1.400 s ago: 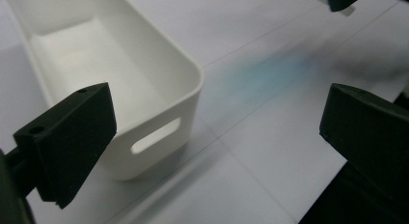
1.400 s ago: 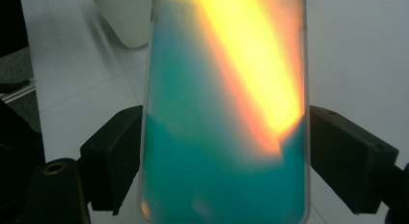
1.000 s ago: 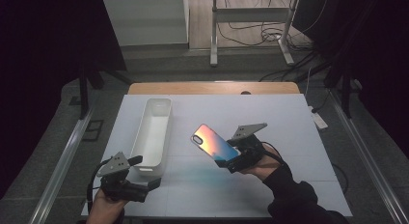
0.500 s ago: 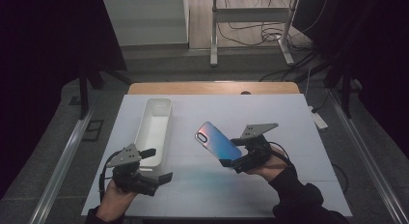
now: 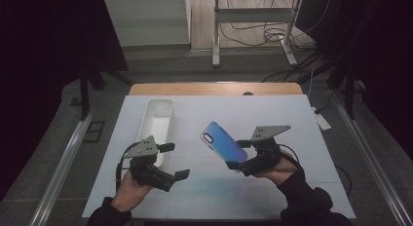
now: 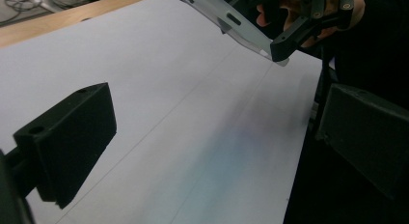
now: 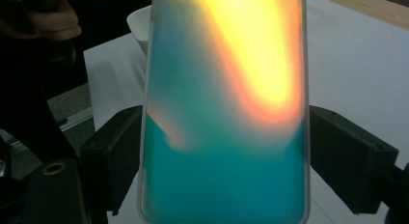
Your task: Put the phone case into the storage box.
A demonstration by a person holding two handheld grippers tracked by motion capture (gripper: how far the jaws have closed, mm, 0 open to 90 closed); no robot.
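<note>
left gripper (image 5: 178, 160): jaws apart, nothing between them, over the table's (image 5: 292, 138) near-left part | right gripper (image 5: 239, 155): jaws clamp the phone case (image 5: 225, 143) by its long sides, lifted above table centre | white tray (image 5: 159, 120): left side, farther back

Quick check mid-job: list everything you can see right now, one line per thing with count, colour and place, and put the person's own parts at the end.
phone case: one, iridescent blue-teal with an orange-yellow sheen, held tilted above the table, right of centre.
bin: one, white, long and narrow, on the table left of centre.
table: one, white top with a wooden far edge.
metal stand: one, grey, on the floor beyond the table, cables around it.
left gripper: one, black, open with nothing between its jaws, above the near left of the table beside the bin's near end.
right gripper: one, black, shut on the phone case.
hands: two, at the near edge, dark sleeves.
</note>
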